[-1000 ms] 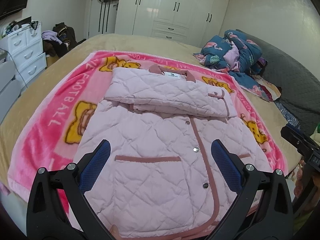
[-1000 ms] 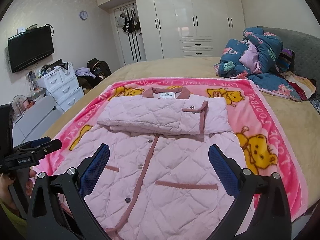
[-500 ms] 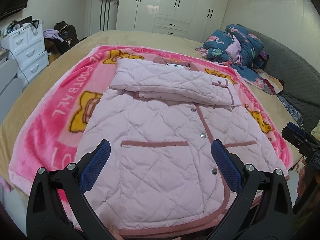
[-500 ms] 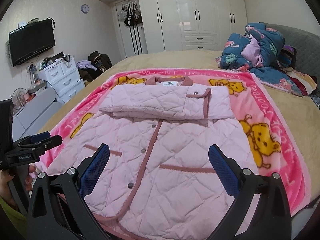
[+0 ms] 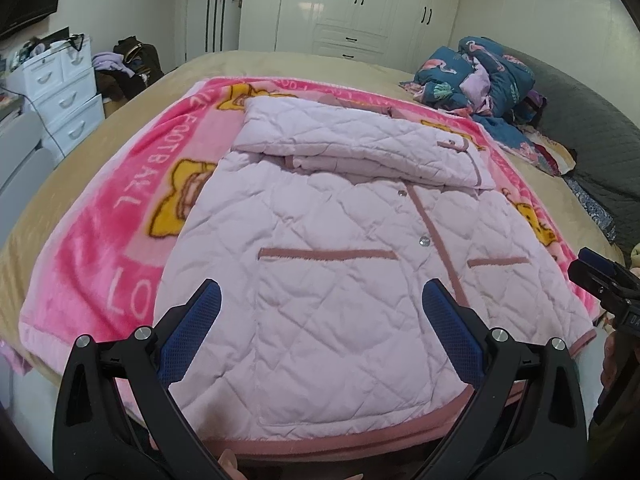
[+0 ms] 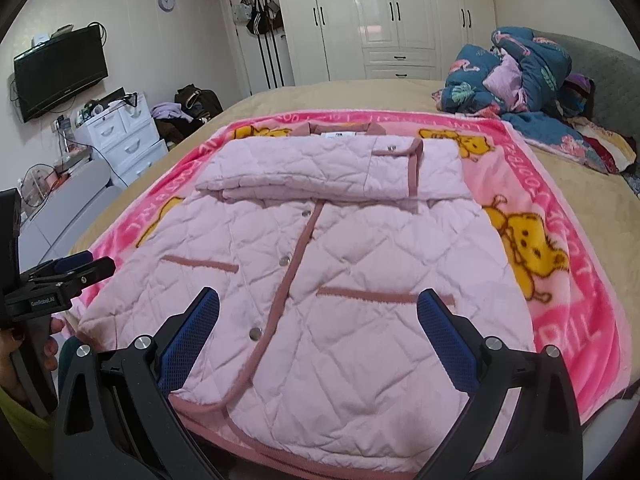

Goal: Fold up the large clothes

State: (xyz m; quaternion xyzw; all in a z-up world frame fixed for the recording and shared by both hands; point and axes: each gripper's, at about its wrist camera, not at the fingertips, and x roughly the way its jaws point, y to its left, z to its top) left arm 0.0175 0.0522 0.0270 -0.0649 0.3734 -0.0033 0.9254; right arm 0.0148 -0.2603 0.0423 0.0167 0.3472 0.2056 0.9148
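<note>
Lying flat on the pink blanket (image 6: 560, 320), the quilted pink jacket (image 6: 340, 280) is reaching the bed's (image 6: 360, 92) near edge, sleeves folded across its chest. Both the left gripper (image 5: 320, 320) and right gripper (image 6: 318, 320) are hovering wide open above the hem, now pulled back further than before.

Both tongs (image 5: 320, 328) (image 6: 318, 328) are black plastic with blue mesh-textured pads (image 5: 191, 336), silver screws and white "GenRobot.AI" lettering.

Jacket (image 5: 344, 264) hem behind gripper arms
</note>
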